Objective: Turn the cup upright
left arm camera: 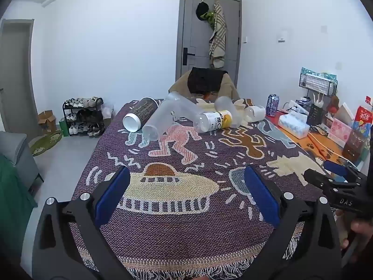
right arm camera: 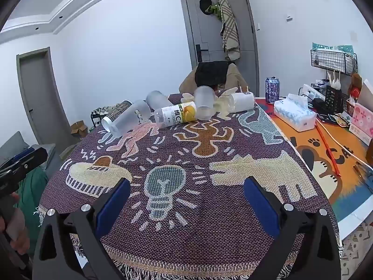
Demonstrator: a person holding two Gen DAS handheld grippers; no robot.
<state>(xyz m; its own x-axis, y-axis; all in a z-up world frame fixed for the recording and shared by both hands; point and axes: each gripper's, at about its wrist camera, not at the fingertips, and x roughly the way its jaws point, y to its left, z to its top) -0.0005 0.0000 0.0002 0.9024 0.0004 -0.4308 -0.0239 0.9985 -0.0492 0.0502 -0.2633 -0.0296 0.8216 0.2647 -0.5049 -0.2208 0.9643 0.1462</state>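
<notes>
Several cups lie tipped over at the far end of the patterned cloth [left arm camera: 181, 221]. A frosted clear cup [left arm camera: 160, 121] lies on its side with its mouth toward me; it also shows in the right wrist view [right arm camera: 130, 121]. A dark printed cup with a white rim [left arm camera: 139, 114] lies to its left. Another frosted cup [right arm camera: 205, 105] stands mouth down. A clear bottle with a yellow label [left arm camera: 214, 121] lies between them. My left gripper [left arm camera: 186, 175] is open and empty over the near cloth. My right gripper [right arm camera: 186, 184] is open and empty too.
A white container [right arm camera: 242, 102] lies at the far right of the pile. On the orange mat to the right stand a tissue box [right arm camera: 295, 114], a drink can [right arm camera: 272, 89] and a wire rack [right arm camera: 333, 59]. A chair with clothes [left arm camera: 205, 81] stands beyond the table.
</notes>
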